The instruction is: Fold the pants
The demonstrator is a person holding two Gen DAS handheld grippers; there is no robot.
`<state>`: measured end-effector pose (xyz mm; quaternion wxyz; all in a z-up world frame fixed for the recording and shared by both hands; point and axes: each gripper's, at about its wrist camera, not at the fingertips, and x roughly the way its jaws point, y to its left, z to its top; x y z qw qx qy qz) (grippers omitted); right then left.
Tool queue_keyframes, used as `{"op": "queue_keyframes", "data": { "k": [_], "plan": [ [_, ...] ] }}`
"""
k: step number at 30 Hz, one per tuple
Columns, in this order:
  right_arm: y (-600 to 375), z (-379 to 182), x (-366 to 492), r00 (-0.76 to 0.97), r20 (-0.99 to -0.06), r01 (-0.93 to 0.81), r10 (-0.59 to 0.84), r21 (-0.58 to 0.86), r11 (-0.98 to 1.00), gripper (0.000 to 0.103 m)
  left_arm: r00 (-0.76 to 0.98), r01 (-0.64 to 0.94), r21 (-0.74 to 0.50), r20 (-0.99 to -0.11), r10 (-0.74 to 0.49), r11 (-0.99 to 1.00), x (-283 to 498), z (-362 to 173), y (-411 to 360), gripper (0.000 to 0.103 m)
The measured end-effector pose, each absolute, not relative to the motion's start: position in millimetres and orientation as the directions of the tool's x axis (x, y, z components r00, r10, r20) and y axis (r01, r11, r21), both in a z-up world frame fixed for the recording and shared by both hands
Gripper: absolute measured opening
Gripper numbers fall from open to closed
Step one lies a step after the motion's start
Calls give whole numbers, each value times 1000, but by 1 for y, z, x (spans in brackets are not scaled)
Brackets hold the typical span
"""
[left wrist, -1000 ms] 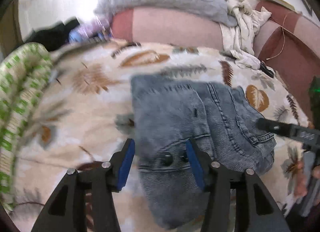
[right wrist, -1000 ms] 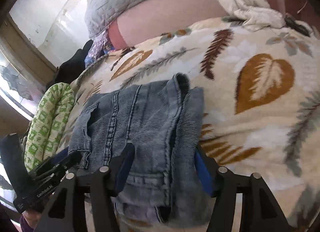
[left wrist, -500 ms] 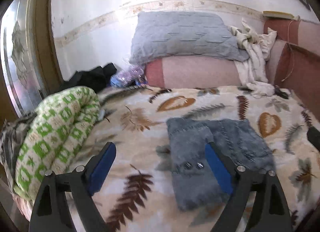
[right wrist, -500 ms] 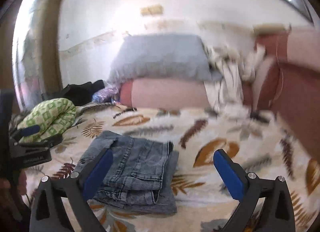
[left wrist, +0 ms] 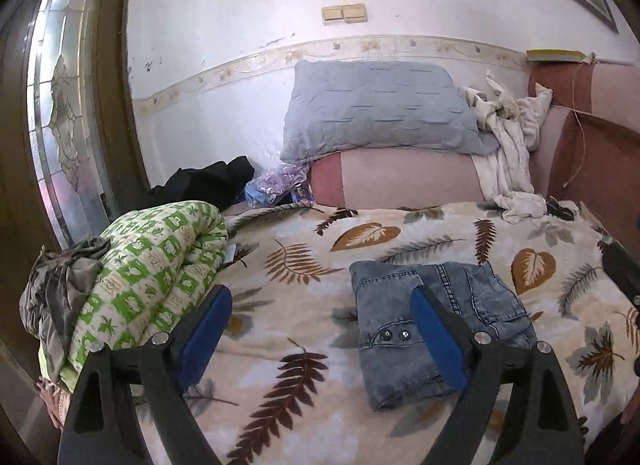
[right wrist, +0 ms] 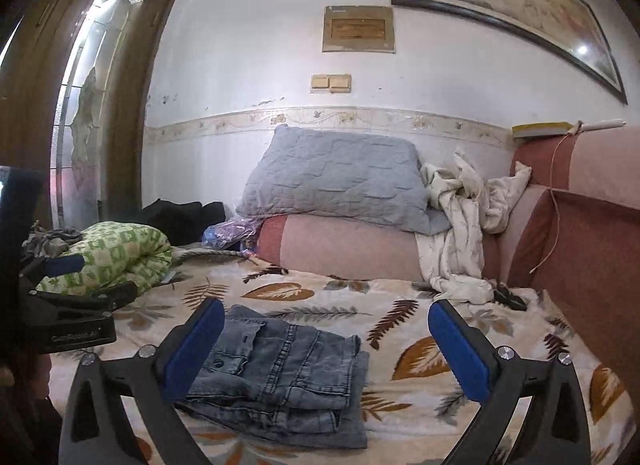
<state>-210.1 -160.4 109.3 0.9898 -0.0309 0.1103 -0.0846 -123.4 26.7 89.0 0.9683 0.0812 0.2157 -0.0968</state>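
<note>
The grey-blue denim pants (left wrist: 436, 317) lie folded into a compact stack on the leaf-print bedspread (left wrist: 304, 261); in the right wrist view the pants (right wrist: 280, 369) show stacked layers and a buttoned pocket. My left gripper (left wrist: 320, 329) hovers above and in front of the bed, open wide, nothing between its blue pads. My right gripper (right wrist: 320, 345) is likewise open and clear of the cloth, lifted back from the pants. The left gripper (right wrist: 72, 305) also appears at the left edge of the right wrist view.
A rolled green-and-white quilt (left wrist: 152, 281) lies at the bed's left edge with grey cloth beside it. A grey pillow (left wrist: 380, 109) rests on a pink bolster (left wrist: 396, 177) at the back. Crumpled white cloth (left wrist: 504, 153) hangs at the right. A dark bundle (left wrist: 208, 185) sits near the door.
Both grippers opened, letting go of the folded pants, and pulled up and back from the bed. The pants stay folded on the bedspread.
</note>
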Motion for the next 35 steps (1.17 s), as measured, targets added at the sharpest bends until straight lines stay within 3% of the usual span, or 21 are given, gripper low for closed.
{"op": "queue_keyframes", "data": {
  "k": [14, 35],
  "plan": [
    [-152, 87, -186, 937, -328, 99, -124, -94, 991, 103, 866, 268, 94, -460, -197, 959, -126, 93, 20, 91],
    [-159, 75, -174, 920, -374, 98, -113, -60, 993, 103, 826, 294, 19, -508, -244, 956, -123, 90, 19, 91]
  ]
}}
